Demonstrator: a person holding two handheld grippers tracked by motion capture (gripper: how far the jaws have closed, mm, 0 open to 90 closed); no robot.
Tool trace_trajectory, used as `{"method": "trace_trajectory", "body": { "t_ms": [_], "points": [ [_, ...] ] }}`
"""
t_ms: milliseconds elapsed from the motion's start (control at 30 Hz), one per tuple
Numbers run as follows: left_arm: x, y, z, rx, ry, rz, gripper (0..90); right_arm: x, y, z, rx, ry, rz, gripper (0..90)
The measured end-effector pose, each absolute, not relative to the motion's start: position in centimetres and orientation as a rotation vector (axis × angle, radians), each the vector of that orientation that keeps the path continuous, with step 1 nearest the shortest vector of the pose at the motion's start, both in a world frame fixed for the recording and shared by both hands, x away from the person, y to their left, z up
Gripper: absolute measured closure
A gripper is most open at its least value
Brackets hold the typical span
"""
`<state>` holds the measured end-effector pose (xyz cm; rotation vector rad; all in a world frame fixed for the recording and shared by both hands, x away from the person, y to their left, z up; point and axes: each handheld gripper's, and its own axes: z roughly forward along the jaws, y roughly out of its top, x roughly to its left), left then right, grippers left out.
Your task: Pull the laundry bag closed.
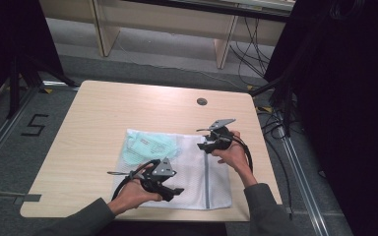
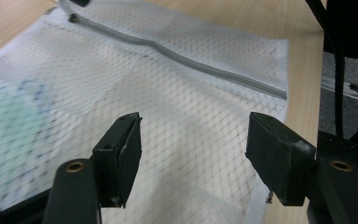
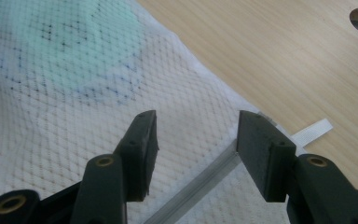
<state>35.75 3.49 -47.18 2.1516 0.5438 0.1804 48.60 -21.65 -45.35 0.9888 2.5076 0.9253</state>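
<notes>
**High view: mesh bag flat on the table, both claws apart above it**

High view gives me the wooden table (image 1: 98,118) first, then the white mesh laundry bag (image 1: 187,172) lying flat on its near-right part. The bag's long axis runs from about 10 o'clock, where the pale green garment (image 1: 145,147) shows through the mesh, across to 4 o'clock. Its grey zipper (image 1: 206,182) runs from 12 to 6 o'clock near the bag's right edge.

My left gripper (image 1: 177,191) sits at the bag's near edge, around 7 o'clock of its middle, pointing toward 3 o'clock. Its jaws stand apart over the mesh with nothing pinched.

My right gripper (image 1: 203,145) is at the bag's far edge, near 1 o'clock, pointing toward 9 o'clock. Its jaws are also apart, above the zipper's end, gripping nothing.

A round hole (image 1: 202,101) lies beyond it.
</notes>
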Motion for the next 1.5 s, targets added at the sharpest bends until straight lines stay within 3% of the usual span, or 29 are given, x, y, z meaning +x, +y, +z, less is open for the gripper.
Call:
{"method": "trace_trajectory", "body": {
  "t_ms": [933, 1500],
  "points": [
    [35.2, 8.4, -46.6, 2.116, 0.643, 0.242, 32.4, 43.3, -21.8, -45.2, 0.888, 2.563, 1.009, 40.6],
    [35.1, 11.2, -45.8, 2.094, 0.707, 0.288, 25.9, 40.2, -22.8, -45.4, 0.883, 2.493, 1.068, 35.5]
  ]
}}
